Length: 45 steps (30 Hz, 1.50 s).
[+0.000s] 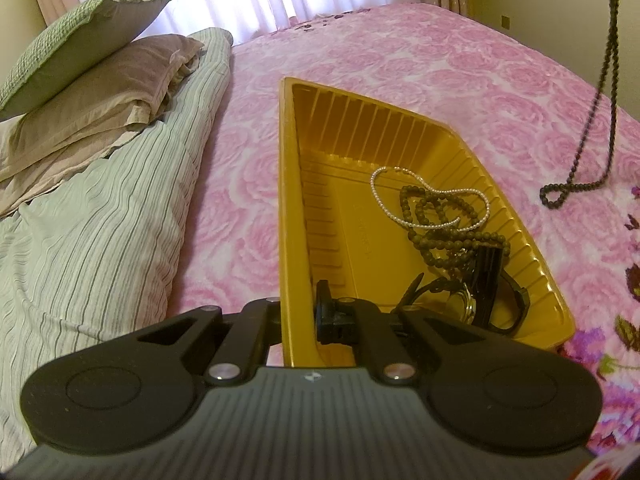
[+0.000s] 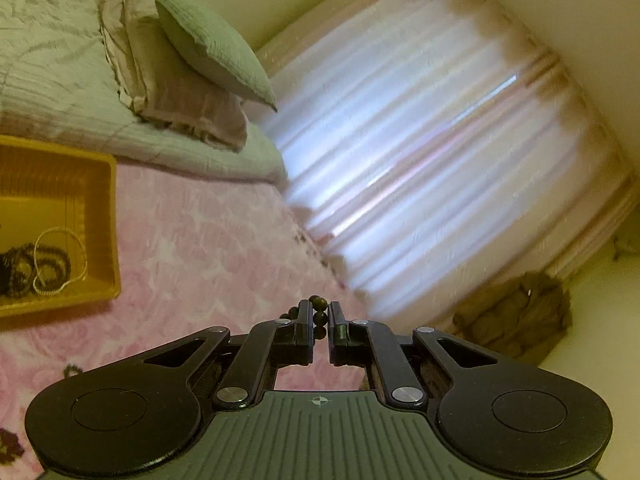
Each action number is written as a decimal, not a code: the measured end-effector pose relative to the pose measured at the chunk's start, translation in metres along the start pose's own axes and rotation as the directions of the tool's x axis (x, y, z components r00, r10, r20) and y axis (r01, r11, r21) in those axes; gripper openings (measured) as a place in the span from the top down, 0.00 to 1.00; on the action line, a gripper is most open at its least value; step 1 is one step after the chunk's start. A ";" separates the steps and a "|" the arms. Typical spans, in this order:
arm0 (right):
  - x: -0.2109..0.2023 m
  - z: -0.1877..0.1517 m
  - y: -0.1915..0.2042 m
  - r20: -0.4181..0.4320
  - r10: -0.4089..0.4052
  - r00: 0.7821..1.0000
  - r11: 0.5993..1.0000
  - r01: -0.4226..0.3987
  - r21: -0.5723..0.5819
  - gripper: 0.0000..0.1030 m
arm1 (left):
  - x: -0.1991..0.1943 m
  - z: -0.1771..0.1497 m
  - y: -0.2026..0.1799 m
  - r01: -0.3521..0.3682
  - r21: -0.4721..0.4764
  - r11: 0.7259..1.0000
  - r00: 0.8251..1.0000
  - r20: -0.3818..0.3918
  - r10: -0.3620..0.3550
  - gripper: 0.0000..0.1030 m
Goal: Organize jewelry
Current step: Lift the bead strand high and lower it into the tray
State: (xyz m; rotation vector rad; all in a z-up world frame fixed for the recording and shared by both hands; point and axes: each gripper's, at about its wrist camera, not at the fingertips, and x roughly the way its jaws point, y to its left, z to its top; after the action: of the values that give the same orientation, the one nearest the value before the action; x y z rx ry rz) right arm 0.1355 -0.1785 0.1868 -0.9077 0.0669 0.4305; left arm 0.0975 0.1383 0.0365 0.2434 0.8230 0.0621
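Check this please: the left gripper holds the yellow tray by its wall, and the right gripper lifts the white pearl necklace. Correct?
Not quite. The right gripper lifts a dark bead necklace, as the right wrist view shows. The white pearl necklace lies in the yellow tray, which the left gripper does hold.

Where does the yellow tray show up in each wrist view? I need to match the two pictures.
Left wrist view: the yellow tray fills the centre, running away from the left tongs, which are shut on its near wall.
Right wrist view: the same tray sits at the left edge, cut off by the frame, well left of the right tongs.
Shared landmark: the white bead necklace looped inside the tray.
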 end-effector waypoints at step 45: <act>0.071 0.167 0.103 0.183 0.412 0.893 0.852 -0.305 -0.426 0.93 | 0.001 -0.005 0.006 0.028 -0.027 0.999 1.000 0.011 -0.028 0.95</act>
State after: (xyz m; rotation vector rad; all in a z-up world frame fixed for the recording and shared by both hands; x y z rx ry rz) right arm 0.1399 0.0303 0.1962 -1.2247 -0.1031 0.9444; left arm 0.0950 0.1450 0.0338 0.2063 0.8138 0.0458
